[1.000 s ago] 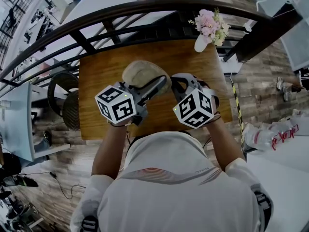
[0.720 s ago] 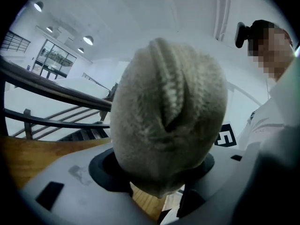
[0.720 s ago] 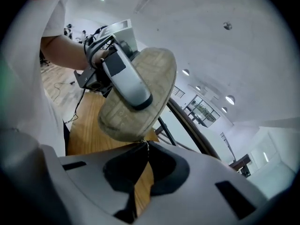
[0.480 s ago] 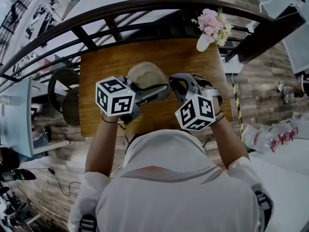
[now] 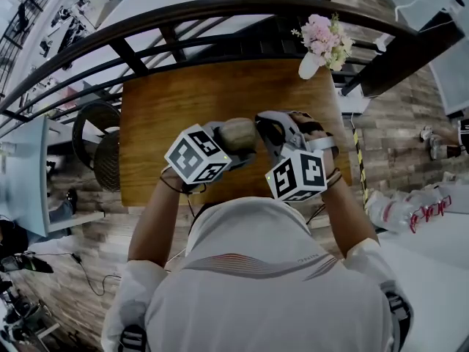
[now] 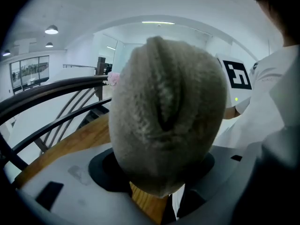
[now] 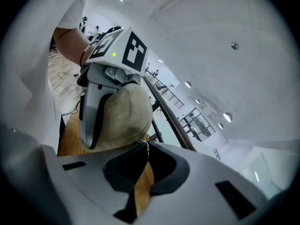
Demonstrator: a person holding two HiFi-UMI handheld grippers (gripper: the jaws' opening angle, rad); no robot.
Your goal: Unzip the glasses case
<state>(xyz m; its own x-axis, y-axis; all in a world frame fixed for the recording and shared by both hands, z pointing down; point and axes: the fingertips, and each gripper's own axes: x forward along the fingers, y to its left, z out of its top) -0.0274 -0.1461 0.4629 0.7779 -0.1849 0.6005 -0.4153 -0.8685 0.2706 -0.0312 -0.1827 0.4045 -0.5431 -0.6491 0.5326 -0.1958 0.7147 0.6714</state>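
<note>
The glasses case (image 5: pixel 238 133), a fuzzy beige pouch, is held between the two grippers over the near half of the wooden bench (image 5: pixel 168 108), in front of the person's chest. In the left gripper view the case (image 6: pixel 164 121) fills the middle, standing on end with a long seam running down its face and wood showing below it. The left gripper (image 6: pixel 157 172) has its fingers (image 6: pixel 70 182) pinching the lower end of the case, one dark pad on each side.

From the right gripper view, the case (image 7: pixel 124 114) sits just beyond the fingertips, with one grey finger of the left gripper (image 7: pixel 91 116) lying along its side. A thin pale zipper pull (image 7: pixel 146 146) hangs from the case's lower edge, right at the tips of the right gripper (image 7: pixel 143 165). Its fingers (image 7: pixel 197 182) are pressed almost together on that pull, leaving only a narrow slit through which the bench (image 7: pixel 70 135) shows.

In the head view the left gripper (image 5: pixel 233 141) comes in from the left and the right gripper (image 5: pixel 260 129) from the right, tips meeting at the case. A white vase of pink flowers (image 5: pixel 321 41) stands at the bench's far right corner, well apart from the case. A dark curved railing (image 5: pixel 146 20) runs behind the bench.
</note>
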